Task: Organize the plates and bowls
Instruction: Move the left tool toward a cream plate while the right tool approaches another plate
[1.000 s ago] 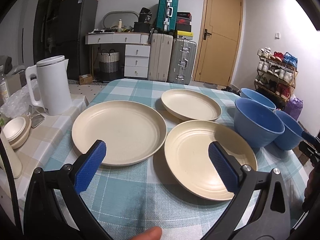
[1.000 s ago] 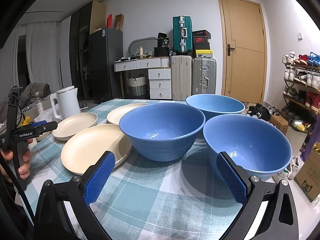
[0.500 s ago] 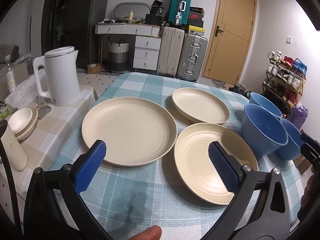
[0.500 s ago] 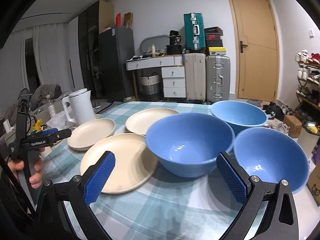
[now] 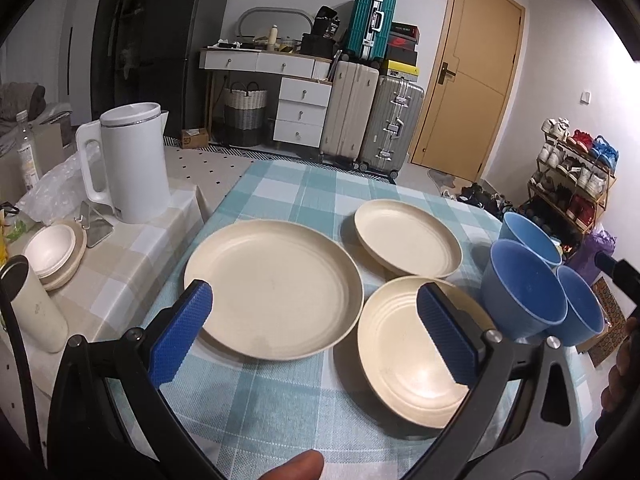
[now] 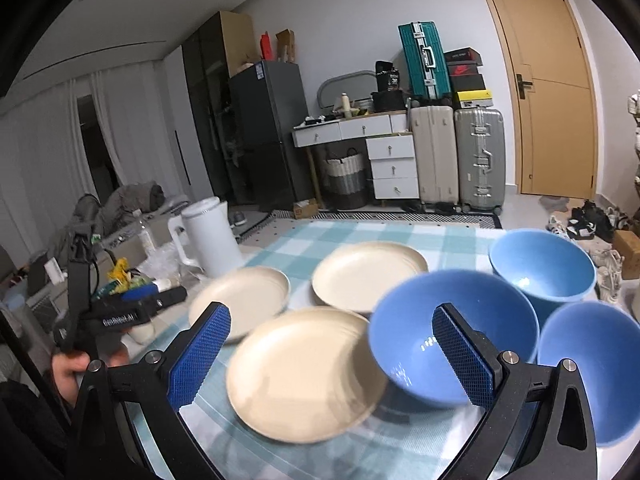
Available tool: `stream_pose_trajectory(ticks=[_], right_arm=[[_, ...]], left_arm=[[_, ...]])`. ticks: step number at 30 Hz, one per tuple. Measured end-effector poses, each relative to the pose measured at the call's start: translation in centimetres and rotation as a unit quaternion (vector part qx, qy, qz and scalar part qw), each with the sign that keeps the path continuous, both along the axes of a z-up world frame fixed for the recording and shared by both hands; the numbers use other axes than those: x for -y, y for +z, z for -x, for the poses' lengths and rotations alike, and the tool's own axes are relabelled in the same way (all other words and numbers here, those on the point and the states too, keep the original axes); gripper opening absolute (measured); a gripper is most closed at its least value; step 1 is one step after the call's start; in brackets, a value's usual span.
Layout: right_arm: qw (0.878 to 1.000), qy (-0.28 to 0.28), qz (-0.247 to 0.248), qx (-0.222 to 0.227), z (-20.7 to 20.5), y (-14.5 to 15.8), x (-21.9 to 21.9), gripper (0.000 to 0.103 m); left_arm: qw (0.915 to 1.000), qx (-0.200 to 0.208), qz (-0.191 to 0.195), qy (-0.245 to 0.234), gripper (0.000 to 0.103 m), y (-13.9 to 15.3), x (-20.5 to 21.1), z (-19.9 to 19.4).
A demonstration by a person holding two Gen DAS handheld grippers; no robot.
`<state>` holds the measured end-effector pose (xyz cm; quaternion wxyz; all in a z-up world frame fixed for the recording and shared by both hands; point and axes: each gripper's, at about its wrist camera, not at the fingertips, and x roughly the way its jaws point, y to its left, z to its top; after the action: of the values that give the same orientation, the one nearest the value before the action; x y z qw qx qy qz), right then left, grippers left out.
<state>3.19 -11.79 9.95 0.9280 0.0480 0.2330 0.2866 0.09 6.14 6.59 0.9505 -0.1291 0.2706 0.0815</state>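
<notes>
Three cream plates lie on the checked table: a large one, a small far one and a near right one. Three blue bowls stand to their right: a middle one, a far one and a near one. My left gripper is open and empty above the near edges of the large and near right plates. My right gripper is open and empty over the near plate, with the middle bowl at its right finger.
A white kettle stands on a side table left of the plates, with stacked small bowls and a white bottle near it. Suitcases, drawers and a door stand behind the table. A shoe rack is at the right.
Both grippers have risen and pulled back a little from the dishes. My right gripper has swung left, from the bowls toward the near plate. Nothing on the table has moved.
</notes>
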Motion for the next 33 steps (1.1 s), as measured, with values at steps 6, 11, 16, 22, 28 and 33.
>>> stream_pose_trajectory(ticks=[6,11,16,22,28,33], right_arm=[[1.0,0.023,0.011,0.004,-1.4,2.6,-2.5,0.103],[0.999,0.038,0.031,0.0,-2.7,2.8,-5.0,0.103],[0.998,0.047,0.041,-0.023,-4.8,1.8,-7.4,0.103],[0.996,0.052,0.051,-0.05,-7.3,-0.2,-9.4,0.103],[0.993,0.061,0.066,-0.076,-9.2,-2.0,-11.8,0.103],[0.989,0.072,0.085,-0.101,-10.9,-3.9,-14.0,0.103]], left_arm=[[0.9999,-0.009,-0.003,0.006,0.102,1.0,-0.2,-1.0],[0.9997,-0.019,-0.007,0.014,0.102,1.6,-0.8,-1.9],[0.9993,-0.028,-0.002,0.023,0.102,1.5,-1.9,-2.9],[0.9983,-0.043,0.006,0.038,0.102,0.4,-3.4,-3.7],[0.9961,-0.064,0.026,0.055,0.102,-2.0,-5.7,-4.8],[0.9937,-0.083,0.03,0.069,0.102,-3.9,-7.4,-5.7]])
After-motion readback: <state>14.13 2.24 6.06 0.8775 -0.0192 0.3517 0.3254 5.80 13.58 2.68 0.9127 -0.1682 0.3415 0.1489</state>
